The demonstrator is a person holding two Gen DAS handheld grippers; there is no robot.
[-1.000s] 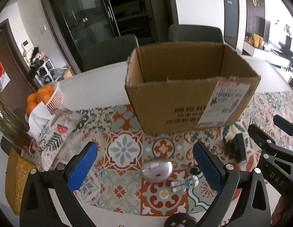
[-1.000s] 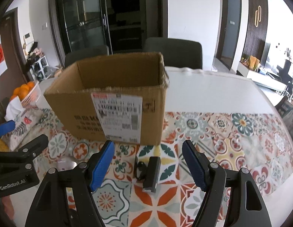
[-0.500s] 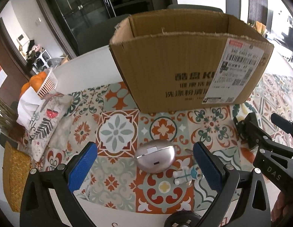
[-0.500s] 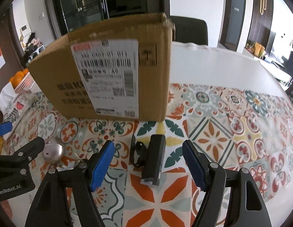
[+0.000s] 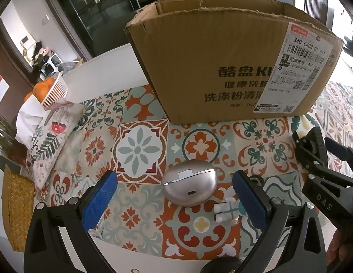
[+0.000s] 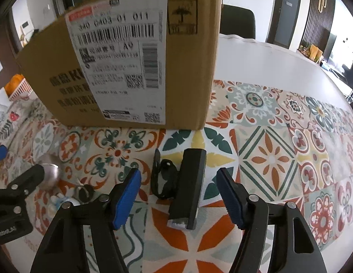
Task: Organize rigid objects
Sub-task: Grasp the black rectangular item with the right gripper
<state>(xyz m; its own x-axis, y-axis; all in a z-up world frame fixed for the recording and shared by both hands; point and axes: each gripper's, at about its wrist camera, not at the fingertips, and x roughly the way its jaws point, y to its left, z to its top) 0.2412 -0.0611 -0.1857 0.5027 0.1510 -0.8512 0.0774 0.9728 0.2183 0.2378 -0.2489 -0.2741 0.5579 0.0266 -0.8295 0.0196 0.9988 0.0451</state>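
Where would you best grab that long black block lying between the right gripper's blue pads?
Probably across the middle of the black block, on its two long flat sides, coming down from above. It lies lengthwise between the closing, not yet touching jaws of the right gripper; its strap crowds the left.

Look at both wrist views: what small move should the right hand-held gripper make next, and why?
Probably close on the black bar-shaped device. It lies between the right hand-held gripper's closing jaws, pads not yet touching, and the cardboard box stands open just behind it.
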